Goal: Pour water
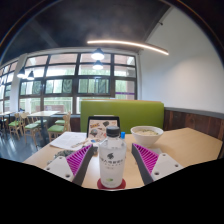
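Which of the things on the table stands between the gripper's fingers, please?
The water bottle, upright with a white cap and dark label, stands between the fingers of the gripper. The bowl and the paper lie beyond them on the table.

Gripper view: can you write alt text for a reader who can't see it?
A capped water bottle stands on a pale table between the gripper's open fingers. Beyond it sit a white bowl and papers, before a green bench and large windows.
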### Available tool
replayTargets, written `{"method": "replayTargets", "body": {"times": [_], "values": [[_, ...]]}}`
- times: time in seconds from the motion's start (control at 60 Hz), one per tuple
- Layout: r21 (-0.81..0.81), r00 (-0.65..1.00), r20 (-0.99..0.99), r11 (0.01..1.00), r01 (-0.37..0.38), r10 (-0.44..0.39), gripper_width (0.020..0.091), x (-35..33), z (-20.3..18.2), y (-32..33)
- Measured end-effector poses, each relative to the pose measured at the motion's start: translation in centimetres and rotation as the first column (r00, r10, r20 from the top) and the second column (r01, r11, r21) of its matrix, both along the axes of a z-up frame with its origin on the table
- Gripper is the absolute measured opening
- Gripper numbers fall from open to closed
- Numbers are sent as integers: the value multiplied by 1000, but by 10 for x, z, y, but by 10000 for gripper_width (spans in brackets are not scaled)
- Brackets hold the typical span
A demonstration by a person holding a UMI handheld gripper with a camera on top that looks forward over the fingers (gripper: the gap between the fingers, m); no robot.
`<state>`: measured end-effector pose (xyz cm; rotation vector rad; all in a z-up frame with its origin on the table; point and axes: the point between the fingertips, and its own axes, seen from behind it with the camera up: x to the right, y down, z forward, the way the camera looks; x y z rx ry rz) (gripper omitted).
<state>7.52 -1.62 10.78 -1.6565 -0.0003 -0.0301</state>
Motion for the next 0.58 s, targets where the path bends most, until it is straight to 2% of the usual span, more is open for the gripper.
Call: {"method": "replayTargets", "body": {"times": [0.067, 0.083, 0.2, 0.4, 0.583], "values": [[-8, 1000, 3, 1000, 5, -5, 834, 2, 6, -17], [-11, 1000, 4, 1000, 8, -8, 832, -3, 13, -43], [-5, 1000, -16, 1000, -5, 5, 832, -15, 30, -103], [-18, 996, -76, 998, -55, 54, 835, -40, 38, -198], [-13, 995, -65, 997, -78, 78, 833, -55, 38, -239]]}}
